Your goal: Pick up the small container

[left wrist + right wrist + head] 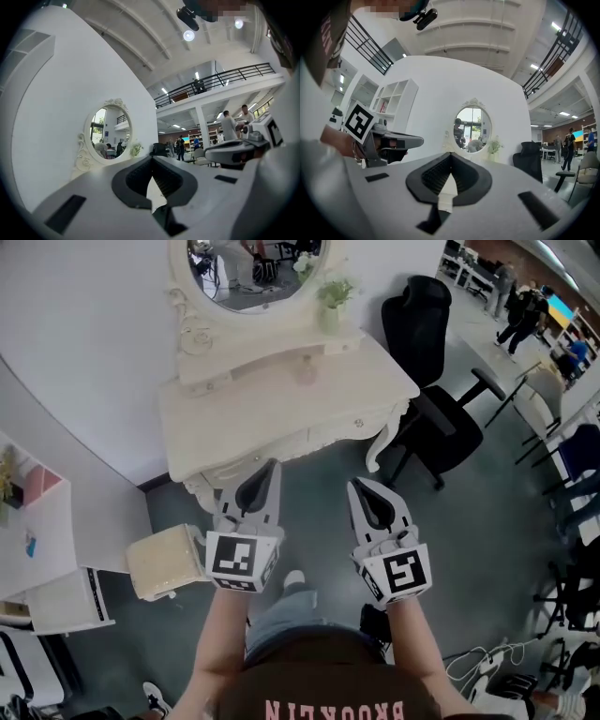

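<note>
A white dressing table (234,418) stands ahead of me. A small pale container (307,369) sits on its top, too small to make out well, and a little potted plant (333,298) stands by the round mirror (253,273). My left gripper (272,465) and right gripper (359,486) are held side by side in the air, short of the table's front edge, both shut with nothing between the jaws. In the left gripper view the left gripper (152,159) points toward the mirror (110,131). The right gripper (451,157) also faces the mirror (472,129).
A black office chair (436,390) stands right of the table. A cream padded stool (167,561) sits at the lower left, beside a white shelf unit (42,531). Desks, chairs and people fill the far right. Cables lie on the floor at the lower right.
</note>
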Available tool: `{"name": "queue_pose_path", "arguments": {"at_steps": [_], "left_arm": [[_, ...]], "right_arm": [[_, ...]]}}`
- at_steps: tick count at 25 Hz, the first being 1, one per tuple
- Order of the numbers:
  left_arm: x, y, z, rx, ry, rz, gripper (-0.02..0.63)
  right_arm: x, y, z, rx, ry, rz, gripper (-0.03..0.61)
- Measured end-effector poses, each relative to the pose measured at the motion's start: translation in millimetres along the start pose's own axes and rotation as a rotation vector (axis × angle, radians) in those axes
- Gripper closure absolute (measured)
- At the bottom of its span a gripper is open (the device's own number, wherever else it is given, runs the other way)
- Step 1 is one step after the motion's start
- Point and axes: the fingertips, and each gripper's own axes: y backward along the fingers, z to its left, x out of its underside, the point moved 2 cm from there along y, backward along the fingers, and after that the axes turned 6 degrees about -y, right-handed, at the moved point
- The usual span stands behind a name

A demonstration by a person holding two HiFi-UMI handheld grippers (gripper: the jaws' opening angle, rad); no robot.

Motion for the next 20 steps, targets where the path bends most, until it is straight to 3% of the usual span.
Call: {"name": "queue_pose_path", "arguments": {"at_steps": [5,11,20], "left_arm": [[10,-51,38,0.033,0.024,0.000,0.612],[32,-91,53,0.077,0.024,0.029,0.612],[55,-162,79,0.067,0.037,0.036,0.611]], "right_arm": [[-1,-59,-19,0.030,-0.006,0.001,0.580],[17,-97,-44,0.056,-0.024,0.040,0.580],[32,-165,-95,0.029,-0.031,0.034,0.580]]}}
